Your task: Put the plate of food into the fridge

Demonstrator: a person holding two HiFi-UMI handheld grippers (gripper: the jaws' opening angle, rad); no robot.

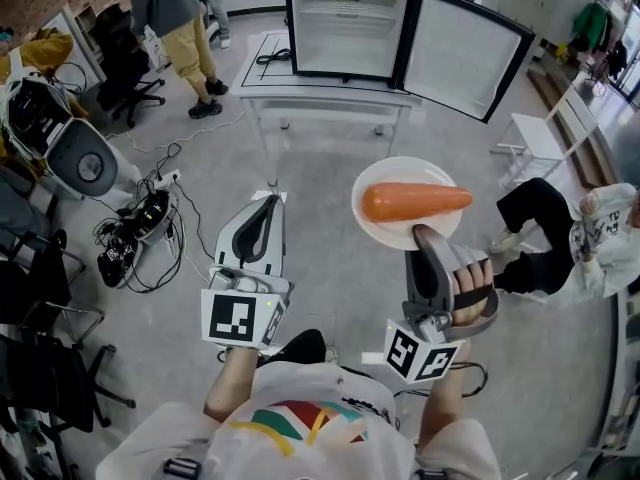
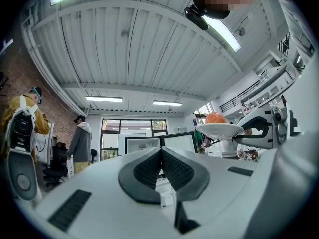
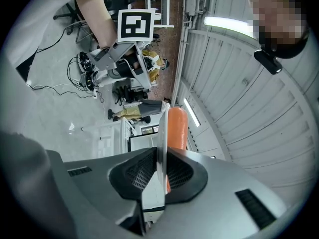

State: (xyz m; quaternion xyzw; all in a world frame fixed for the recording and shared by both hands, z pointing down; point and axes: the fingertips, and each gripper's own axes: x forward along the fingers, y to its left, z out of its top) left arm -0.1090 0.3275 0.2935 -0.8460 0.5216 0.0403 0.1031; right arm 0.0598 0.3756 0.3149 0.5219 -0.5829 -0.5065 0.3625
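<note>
Gripping the plate (image 1: pixel 381 230) with its carrot (image 1: pixel 415 201) by the rim, the right tongs (image 1: pixel 425 235) hold it aloft, well short of the open fridge (image 1: pixel 345 28) on the worktop (image 1: pixel 330 94) — left tongs (image 1: pixel 268 204) closed, empty — so setting it inside remains.

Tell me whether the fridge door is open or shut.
Open: the door stands swung out to the right of the fridge, baring its white interior.

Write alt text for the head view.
The right gripper holds a white plate by its rim, a carrot lying on it. The left gripper beside it is shut and empty; ahead, an open fridge stands on a white table.
</note>
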